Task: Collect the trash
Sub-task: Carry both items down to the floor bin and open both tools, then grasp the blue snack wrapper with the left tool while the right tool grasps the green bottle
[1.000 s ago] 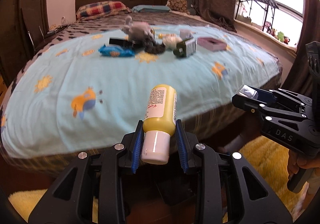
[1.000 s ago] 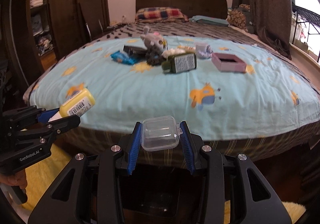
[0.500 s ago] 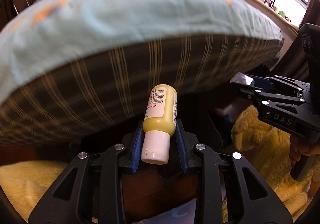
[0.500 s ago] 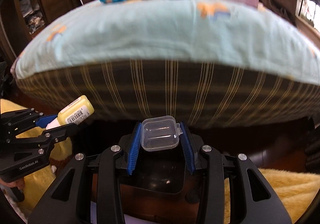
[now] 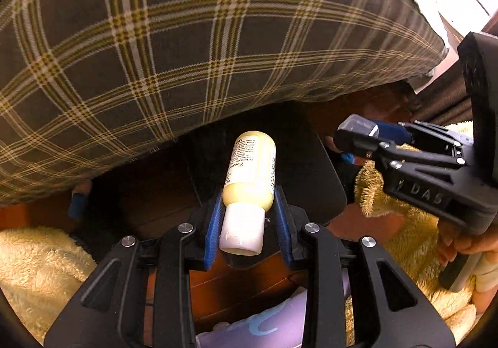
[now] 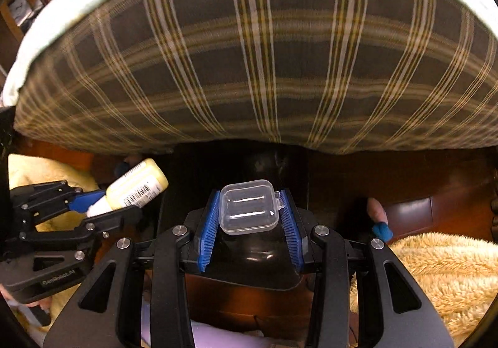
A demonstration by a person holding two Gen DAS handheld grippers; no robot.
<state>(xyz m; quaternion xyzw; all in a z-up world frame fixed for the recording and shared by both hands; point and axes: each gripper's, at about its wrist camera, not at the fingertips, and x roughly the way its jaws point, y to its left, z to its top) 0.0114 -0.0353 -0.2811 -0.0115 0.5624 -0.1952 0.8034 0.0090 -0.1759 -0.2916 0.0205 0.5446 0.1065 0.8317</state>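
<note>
So we've got both grippers pointed steeply down at the foot of the bed, with the plaid bedskirt (image 5: 174, 46) filling the far half of both views. Our left gripper (image 5: 248, 208) is clenched on a yellow bottle (image 5: 250, 170), blue pads squeezing it right where the body meets the white cap (image 5: 241, 231), cap end nearest the camera and the bottom pointing away toward the bed. Our right gripper (image 6: 250, 211) is clamped on a small clear plastic case (image 6: 248, 206), held flat between the pads with its little latch tab on the right side. Both items hang over a black bin (image 6: 255, 257) sitting on the wood floor (image 6: 435, 180) just below the bedskirt; the case is right above the bin's dark opening, and the bottle is over the bin's near left part in the left view. The grippers are side by side, each one showing up at the edge of the other's view. There's fluffy yellow rug (image 6: 435, 267) on both sides of the bin, and something pale purple (image 5: 264, 326) at the very near edge, can't tell what it is.
</note>
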